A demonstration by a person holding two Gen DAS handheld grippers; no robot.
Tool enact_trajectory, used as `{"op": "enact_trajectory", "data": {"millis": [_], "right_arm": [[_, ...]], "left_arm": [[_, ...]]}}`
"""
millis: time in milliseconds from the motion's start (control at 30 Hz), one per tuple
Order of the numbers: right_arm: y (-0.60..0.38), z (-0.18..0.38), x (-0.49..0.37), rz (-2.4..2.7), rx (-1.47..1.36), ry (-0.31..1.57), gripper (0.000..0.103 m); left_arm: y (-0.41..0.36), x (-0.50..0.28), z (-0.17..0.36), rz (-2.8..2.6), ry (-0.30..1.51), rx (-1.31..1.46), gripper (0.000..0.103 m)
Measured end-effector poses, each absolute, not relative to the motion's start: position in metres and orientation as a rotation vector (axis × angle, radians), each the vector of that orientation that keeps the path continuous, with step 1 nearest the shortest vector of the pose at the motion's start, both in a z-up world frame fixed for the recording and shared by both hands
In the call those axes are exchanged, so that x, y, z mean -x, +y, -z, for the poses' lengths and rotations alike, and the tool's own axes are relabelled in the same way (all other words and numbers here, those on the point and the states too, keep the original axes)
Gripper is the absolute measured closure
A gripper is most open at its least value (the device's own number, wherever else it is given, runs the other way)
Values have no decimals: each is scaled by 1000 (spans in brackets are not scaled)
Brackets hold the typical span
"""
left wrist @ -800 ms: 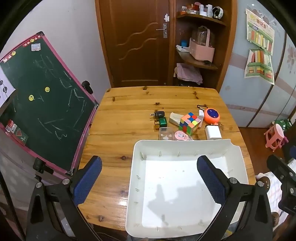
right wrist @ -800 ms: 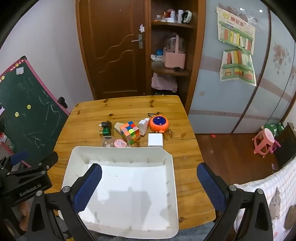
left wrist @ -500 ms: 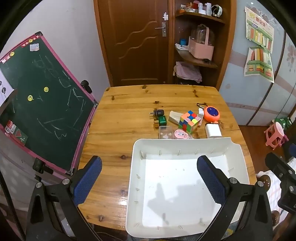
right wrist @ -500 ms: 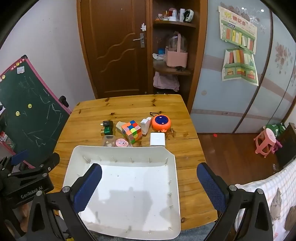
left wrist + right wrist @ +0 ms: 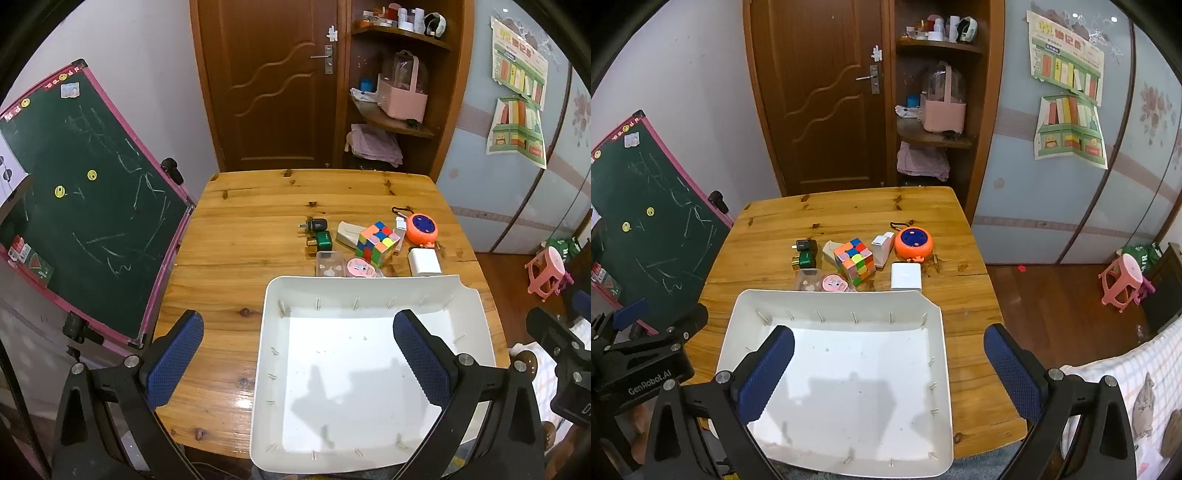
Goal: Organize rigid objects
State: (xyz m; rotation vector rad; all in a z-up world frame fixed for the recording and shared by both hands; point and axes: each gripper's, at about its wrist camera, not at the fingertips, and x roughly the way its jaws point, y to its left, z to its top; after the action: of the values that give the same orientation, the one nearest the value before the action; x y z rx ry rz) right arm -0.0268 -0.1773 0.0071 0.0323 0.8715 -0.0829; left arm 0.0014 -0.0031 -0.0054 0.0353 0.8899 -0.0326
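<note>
Puzzle cube (image 5: 377,238) amid a cluster of small items on the wooden worktop (image 5: 258,229), orange round gadget (image 5: 421,229) and white block (image 5: 424,261) beside it, just beyond the white tray (image 5: 273,332), left gripper (image 5: 297,354) wide and holding nothing, right gripper (image 5: 888,363) likewise, chalkboard (image 5: 85,192) leaning alongside.

Looking down and forward from above the near table edge, side by side, sharing the white tray (image 5: 373,291) (image 5: 831,301), toys and door.
</note>
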Motion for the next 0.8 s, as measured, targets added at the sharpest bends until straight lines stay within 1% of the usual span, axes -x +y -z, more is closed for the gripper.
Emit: {"op": "enact_trajectory", "data": {"millis": [433, 800], "right_arm": [[-176, -2, 31, 81, -43, 878, 0], [-176, -2, 34, 82, -45, 876, 0]], "left_arm": [[2, 2, 9, 62, 925, -5, 1], [-1, 5, 5, 88, 899, -16, 0]]}}
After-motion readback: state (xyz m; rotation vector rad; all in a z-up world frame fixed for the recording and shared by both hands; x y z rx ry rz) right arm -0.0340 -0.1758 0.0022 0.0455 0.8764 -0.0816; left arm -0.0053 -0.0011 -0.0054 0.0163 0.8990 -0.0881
